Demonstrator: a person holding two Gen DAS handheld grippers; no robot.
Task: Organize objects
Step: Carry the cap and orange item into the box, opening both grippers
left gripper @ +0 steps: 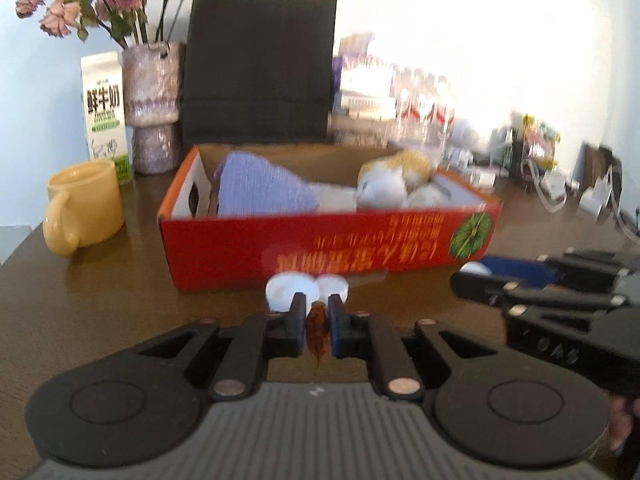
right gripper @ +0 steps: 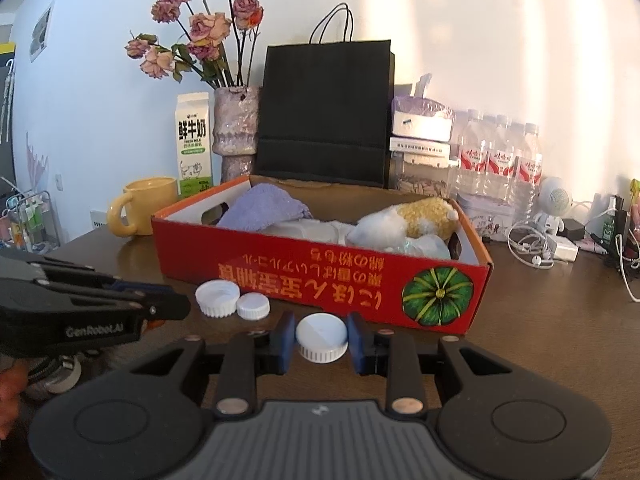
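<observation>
Claws hold one item each near the counter's front edge: the left claw is clamped on a thin reddish-brown scrap, the right claw on a white cap. Either shallow pinch could slip in transit, dropping its item short of the red box just behind, mid-counter. A low carry could knock the two loose caps beside the box's front wall.

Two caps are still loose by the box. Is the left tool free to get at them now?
Probably not yet: the way to the two caps is open, but the left tool is already shut on a small brown thing.
</observation>
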